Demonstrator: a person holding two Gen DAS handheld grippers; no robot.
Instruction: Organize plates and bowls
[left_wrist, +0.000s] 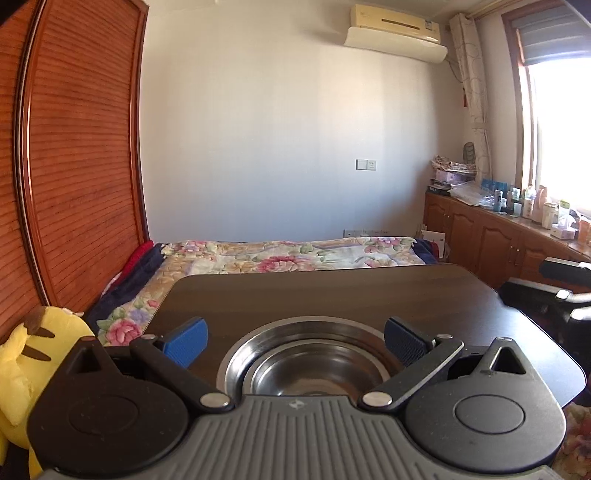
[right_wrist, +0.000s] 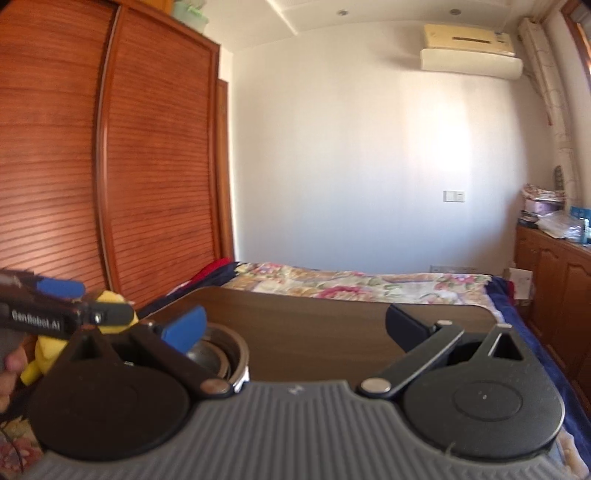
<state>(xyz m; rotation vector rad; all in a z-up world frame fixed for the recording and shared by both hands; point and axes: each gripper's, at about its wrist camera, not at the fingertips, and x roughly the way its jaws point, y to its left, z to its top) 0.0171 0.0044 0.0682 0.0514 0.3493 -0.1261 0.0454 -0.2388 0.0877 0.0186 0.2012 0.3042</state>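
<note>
left fingers (left_wrist: 295, 341) wide, empty, we see nested bowls (left_wrist: 312, 363) at 6 o'clock just below them | right fingers (right_wrist: 295, 330) wide, empty, bowls at 9 o'clock | we judge left hand nearer | bowls round, no long axis | worktop (left_wrist: 369, 291) bare beyond
</note>
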